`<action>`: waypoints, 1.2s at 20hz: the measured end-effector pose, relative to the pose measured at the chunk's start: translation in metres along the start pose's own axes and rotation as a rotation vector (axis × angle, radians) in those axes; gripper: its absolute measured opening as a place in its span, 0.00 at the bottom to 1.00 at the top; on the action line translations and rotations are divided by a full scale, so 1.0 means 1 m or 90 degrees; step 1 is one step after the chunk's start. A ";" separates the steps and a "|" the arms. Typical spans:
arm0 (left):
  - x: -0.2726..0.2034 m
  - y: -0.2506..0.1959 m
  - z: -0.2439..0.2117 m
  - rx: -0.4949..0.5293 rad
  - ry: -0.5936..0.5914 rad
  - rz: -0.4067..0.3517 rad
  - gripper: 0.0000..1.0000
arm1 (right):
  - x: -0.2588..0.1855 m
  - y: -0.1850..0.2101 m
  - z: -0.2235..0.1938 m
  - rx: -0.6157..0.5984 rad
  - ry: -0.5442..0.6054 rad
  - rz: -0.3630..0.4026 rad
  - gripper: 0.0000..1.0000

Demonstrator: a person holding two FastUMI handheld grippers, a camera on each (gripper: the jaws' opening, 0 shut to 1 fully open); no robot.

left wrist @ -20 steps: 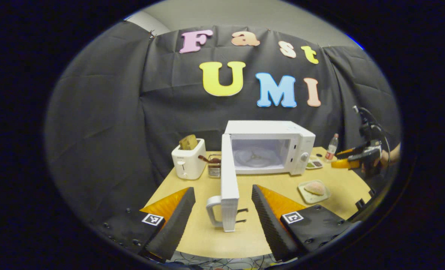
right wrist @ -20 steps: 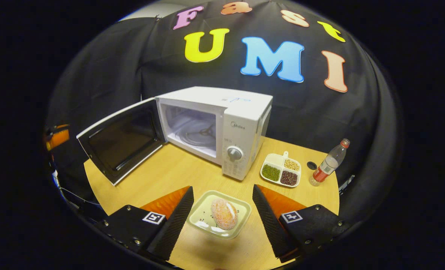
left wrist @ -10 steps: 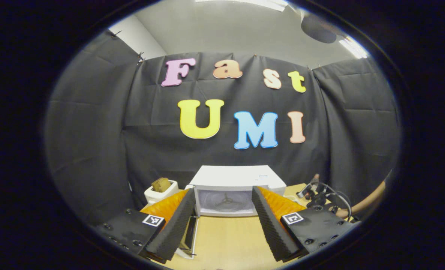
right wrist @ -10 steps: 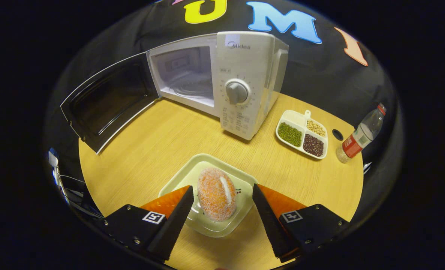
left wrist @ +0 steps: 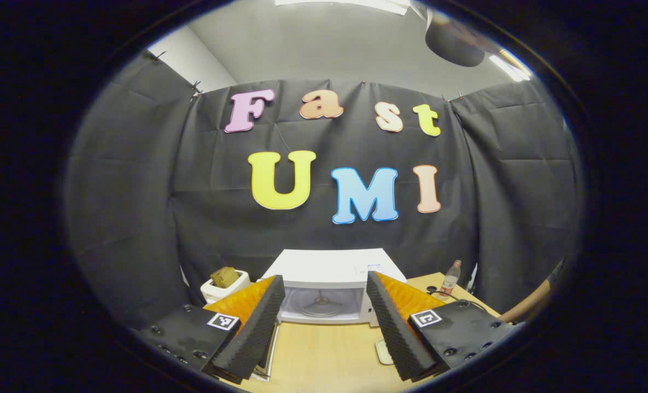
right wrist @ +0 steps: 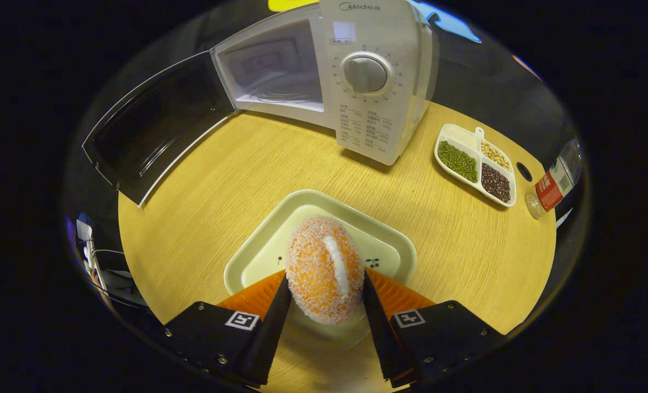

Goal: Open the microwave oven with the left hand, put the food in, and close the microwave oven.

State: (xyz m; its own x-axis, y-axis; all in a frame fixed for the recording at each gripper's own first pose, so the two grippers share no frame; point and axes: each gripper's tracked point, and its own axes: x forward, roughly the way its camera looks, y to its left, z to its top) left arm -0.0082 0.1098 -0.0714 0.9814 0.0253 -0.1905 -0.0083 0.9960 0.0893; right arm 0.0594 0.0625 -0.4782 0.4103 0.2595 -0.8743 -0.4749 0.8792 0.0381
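Observation:
An orange, sugar-coated bun (right wrist: 324,273) lies on a pale green plate (right wrist: 263,251) at the near side of the table. My right gripper (right wrist: 324,284) is down at the plate, and both its fingers touch the bun's sides. Beyond it stands the white microwave (right wrist: 367,109), its door (right wrist: 154,131) swung wide to the left and its cavity empty. My left gripper (left wrist: 324,275) is open and holds nothing, raised and drawn back from the microwave (left wrist: 329,262).
A divided dish of beans (right wrist: 476,164) and a plastic bottle (right wrist: 553,177) sit right of the microwave. A white toaster (left wrist: 223,281) with bread stands to its left. A person's arm (left wrist: 531,303) reaches in from the right. The table (right wrist: 220,185) is round and wooden.
My right gripper has dropped to the plate and closed its fingers onto the bun. My left gripper has left the door, pulled back and tilted up.

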 end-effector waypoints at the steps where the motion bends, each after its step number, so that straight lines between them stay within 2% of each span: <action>1: 0.000 0.003 0.000 -0.005 -0.001 0.001 0.99 | -0.002 0.003 0.002 -0.009 -0.001 0.003 0.71; 2: -0.003 0.004 0.000 -0.010 -0.002 -0.001 0.99 | -0.008 0.002 0.005 -0.016 -0.009 -0.010 0.68; 3: -0.005 0.007 0.001 -0.015 -0.007 -0.003 0.99 | -0.015 0.002 0.012 -0.031 -0.022 -0.022 0.60; 10: -0.019 0.020 0.016 -0.031 -0.052 -0.038 0.98 | -0.074 0.034 0.086 -0.177 -0.144 -0.113 0.59; 15: -0.023 0.032 0.015 -0.028 -0.058 -0.052 0.98 | -0.102 0.060 0.158 -0.360 -0.242 -0.227 0.59; 19: -0.029 0.040 0.011 -0.042 -0.058 -0.029 0.98 | -0.086 0.083 0.196 -0.448 -0.277 -0.257 0.59; 24: -0.045 0.064 0.000 -0.050 -0.045 0.014 0.97 | -0.044 0.077 0.240 -0.541 -0.274 -0.324 0.59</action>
State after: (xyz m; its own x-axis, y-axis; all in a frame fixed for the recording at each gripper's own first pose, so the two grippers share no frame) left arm -0.0531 0.1725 -0.0573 0.9919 0.0436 -0.1191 -0.0421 0.9990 0.0155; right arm 0.1915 0.2143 -0.3208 0.8727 0.2059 -0.4428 -0.4880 0.4020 -0.7748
